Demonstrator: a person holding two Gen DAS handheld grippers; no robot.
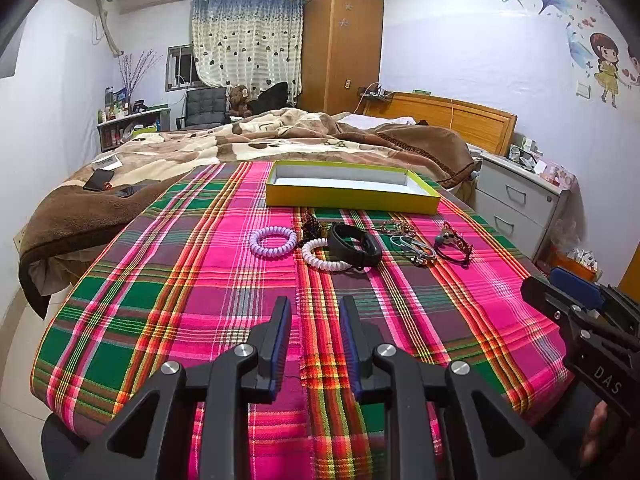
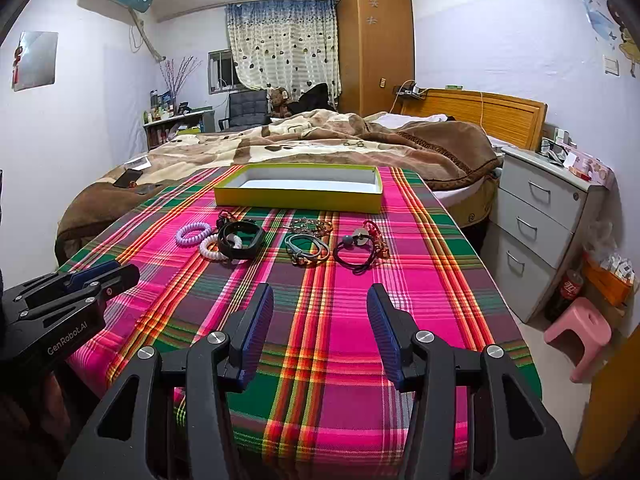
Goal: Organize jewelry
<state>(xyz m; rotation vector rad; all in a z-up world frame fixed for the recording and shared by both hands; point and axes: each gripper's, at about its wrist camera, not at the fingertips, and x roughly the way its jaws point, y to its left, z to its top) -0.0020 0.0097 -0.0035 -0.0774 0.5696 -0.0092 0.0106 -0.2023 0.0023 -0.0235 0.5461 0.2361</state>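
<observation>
Here, through the left wrist camera, the left gripper [image 1: 315, 312] hovered low over the plaid-covered table [image 1: 160, 320], its fingers [image 1: 280, 332] a narrow gap apart and holding nothing. Beyond them the jewelry lay in a loose row: a lilac coil band [image 1: 273, 242], a white coil band [image 1: 322, 258] tucked under a black wristband [image 1: 354, 245], a cluster of metal rings [image 1: 414, 249] and a black cord with a bead [image 1: 454, 245]. Behind the row sat the open yellow box [image 1: 352, 188], empty, apparently set there to receive each piece. The right gripper [image 1: 568, 300] showed at the frame's right edge.

From the right wrist camera, the right gripper [image 2: 320, 304] also hung short of the row, fingers [image 2: 380, 320] spread wide and empty, seemingly readied for a first pick. The black cord with its bead [image 2: 358, 252] and the metal rings [image 2: 308, 250] lay nearest ahead of it, the yellow box [image 2: 298, 196] just behind. The left gripper [image 2: 100, 276] waited at the left edge. Nothing had yet gone into the box.
</observation>
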